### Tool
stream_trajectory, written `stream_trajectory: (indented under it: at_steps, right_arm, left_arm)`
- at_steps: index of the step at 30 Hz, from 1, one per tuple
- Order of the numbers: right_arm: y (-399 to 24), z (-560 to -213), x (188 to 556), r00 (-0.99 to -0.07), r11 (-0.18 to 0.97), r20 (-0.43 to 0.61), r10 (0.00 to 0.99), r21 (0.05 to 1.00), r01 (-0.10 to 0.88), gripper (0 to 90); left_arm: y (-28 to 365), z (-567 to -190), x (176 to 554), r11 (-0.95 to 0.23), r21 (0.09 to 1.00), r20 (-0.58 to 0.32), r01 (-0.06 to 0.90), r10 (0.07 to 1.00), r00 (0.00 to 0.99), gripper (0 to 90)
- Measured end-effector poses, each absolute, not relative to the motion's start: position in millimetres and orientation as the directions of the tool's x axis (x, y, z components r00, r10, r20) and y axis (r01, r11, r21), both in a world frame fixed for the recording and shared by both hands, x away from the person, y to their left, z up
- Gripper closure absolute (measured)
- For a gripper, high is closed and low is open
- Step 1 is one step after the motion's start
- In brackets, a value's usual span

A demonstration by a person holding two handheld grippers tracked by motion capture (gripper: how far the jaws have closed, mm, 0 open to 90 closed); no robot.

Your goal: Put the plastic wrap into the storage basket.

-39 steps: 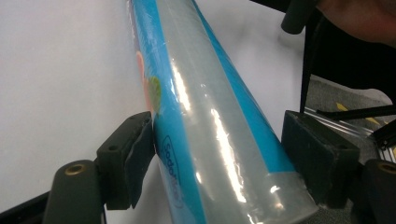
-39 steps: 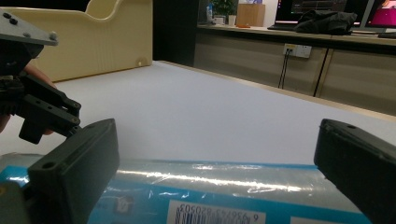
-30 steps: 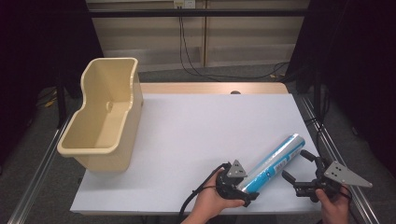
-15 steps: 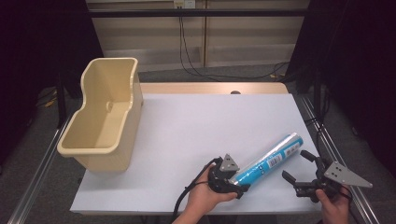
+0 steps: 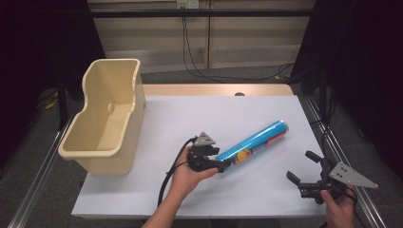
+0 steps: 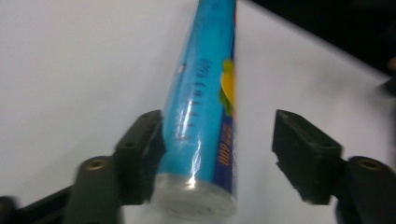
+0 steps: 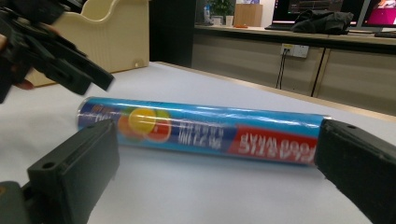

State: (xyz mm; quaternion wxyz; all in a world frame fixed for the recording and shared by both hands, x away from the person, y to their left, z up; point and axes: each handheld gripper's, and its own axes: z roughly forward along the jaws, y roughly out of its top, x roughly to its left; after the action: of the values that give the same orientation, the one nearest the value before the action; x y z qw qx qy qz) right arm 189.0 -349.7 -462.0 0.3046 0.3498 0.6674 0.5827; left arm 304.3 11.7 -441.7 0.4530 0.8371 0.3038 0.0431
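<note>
Step in hand: gripping the roll for a likely carry to the tall cream plastic bin [image 5: 107,128] at far left of the white surface [image 5: 190,118]. Long blue cling-film tube [image 5: 254,146] lying diagonally, near right. Left tool [image 5: 222,166] straddling its near end [image 6: 196,198], jaws just reopened, one pad touching, other apart: not clamped. Right tool [image 5: 300,167] released, idle, near right. Next: squeeze firmly, then lift.

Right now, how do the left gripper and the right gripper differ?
The left gripper has the blue tube between its jaws, which have just been opening; the right gripper stands open and apart from it. The left one is nearer the beige bin. Both are hand-held.
</note>
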Motion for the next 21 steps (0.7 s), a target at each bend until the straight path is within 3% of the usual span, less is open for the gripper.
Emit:
stream_trajectory:
  at_steps: [1,2,3,21]
  right_arm:
    - [-349.1,-461.9,189.4,-0.574,0.078,-0.001,0.819,0.991,0.11,0.0]
    - [-348.4,-462.1,189.6,-0.575,0.081,-0.004,0.818,0.991,0.108,0.0]
    - [-348.0,-463.0,190.0,-0.581,0.083,-0.005,0.814,0.991,0.108,0.0]
    - [-355.5,-466.4,188.4,-0.574,0.086,-0.002,0.819,0.989,0.12,0.1]
  left_arm:
    - [0.7,-453.3,311.3,-0.466,0.754,-0.114,0.463,0.602,0.791,19.8]
    - [0.7,-453.3,311.3,-0.466,0.754,-0.114,0.463,0.602,0.791,23.0]
    - [1.0,-464.7,317.5,-0.529,0.721,-0.033,0.447,0.618,0.785,26.2]
    - [13.5,-464.9,314.2,-0.572,0.705,-0.042,0.42,0.556,0.83,31.3]
